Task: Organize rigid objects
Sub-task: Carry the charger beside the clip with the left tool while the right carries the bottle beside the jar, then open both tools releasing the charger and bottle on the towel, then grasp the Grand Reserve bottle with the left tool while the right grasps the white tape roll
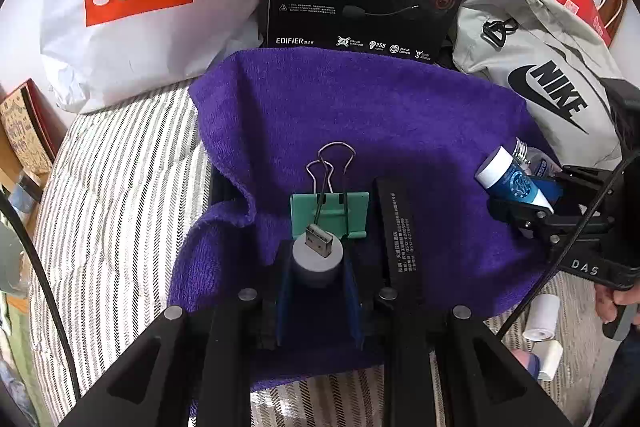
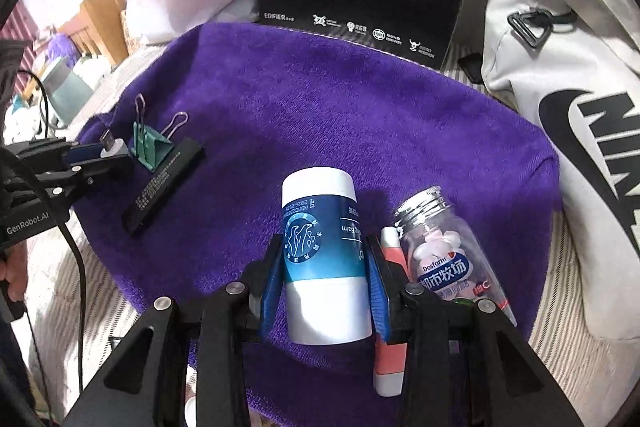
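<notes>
Terry towel (image 1: 360, 115), glossy cylindrical tube (image 2: 324, 259)

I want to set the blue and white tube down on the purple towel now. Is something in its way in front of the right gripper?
Nothing visible blocks it. The right gripper holds the blue and white tube; bare purple towel lies ahead. The clear candy bottle lies close on one side.

purple towel (image 1: 360, 115), striped grey-white bedsheet (image 1: 120, 187), teal clip (image 1: 329, 213)
</notes>
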`<state>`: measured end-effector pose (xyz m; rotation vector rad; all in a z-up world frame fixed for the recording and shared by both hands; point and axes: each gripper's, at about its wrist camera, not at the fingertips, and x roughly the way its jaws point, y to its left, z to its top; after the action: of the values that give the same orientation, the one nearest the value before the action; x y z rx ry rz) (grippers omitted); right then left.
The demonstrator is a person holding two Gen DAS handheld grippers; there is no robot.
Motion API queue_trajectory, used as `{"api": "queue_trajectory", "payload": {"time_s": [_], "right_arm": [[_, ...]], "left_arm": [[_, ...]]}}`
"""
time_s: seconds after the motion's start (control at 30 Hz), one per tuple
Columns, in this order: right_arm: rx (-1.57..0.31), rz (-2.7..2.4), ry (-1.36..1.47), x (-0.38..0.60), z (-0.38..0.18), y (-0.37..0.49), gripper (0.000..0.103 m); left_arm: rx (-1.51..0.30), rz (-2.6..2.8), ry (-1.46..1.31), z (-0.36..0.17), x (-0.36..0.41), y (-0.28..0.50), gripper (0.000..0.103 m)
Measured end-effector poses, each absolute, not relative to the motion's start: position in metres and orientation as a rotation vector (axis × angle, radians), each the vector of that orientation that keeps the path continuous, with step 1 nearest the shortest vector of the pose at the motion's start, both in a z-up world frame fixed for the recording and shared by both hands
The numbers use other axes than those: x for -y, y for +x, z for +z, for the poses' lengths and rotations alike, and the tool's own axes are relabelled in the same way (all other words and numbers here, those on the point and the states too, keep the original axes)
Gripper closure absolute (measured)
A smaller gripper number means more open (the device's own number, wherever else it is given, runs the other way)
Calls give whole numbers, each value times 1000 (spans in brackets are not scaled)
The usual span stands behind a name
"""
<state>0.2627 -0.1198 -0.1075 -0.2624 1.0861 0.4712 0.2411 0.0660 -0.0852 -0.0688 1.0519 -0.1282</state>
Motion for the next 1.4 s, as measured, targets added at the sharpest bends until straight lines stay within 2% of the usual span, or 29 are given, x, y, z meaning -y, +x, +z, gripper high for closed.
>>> {"api": "queue_trajectory", "payload": {"time_s": [0.47, 0.53, 0.73, 0.87, 0.9, 1.17, 1.4], "right_arm": [[-1092, 503, -273, 123, -105, 263, 64], [-1105, 512, -269, 124, -105, 262, 60], [-1134, 509, -250, 132, -103, 256, 59], [-1147, 496, -238, 139, -100, 251, 59], [-1146, 494, -234, 141, -98, 249, 58], [-1098, 409, -154, 170, -71, 221, 53], [-1047, 358, -55, 202, -48, 179, 52]], "left_arm": [[-1068, -119, -17, -87, -55, 239, 80], [-1071, -118, -14, -87, -55, 237, 79], [-1076, -99, -16, -82, -56, 233, 68], [-1058, -81, -19, -71, -55, 225, 49], [-1048, -79, -20, -67, -55, 222, 48], [-1002, -76, -41, -39, -48, 182, 46], [-1021, -111, -43, -50, -19, 141, 46]]}}
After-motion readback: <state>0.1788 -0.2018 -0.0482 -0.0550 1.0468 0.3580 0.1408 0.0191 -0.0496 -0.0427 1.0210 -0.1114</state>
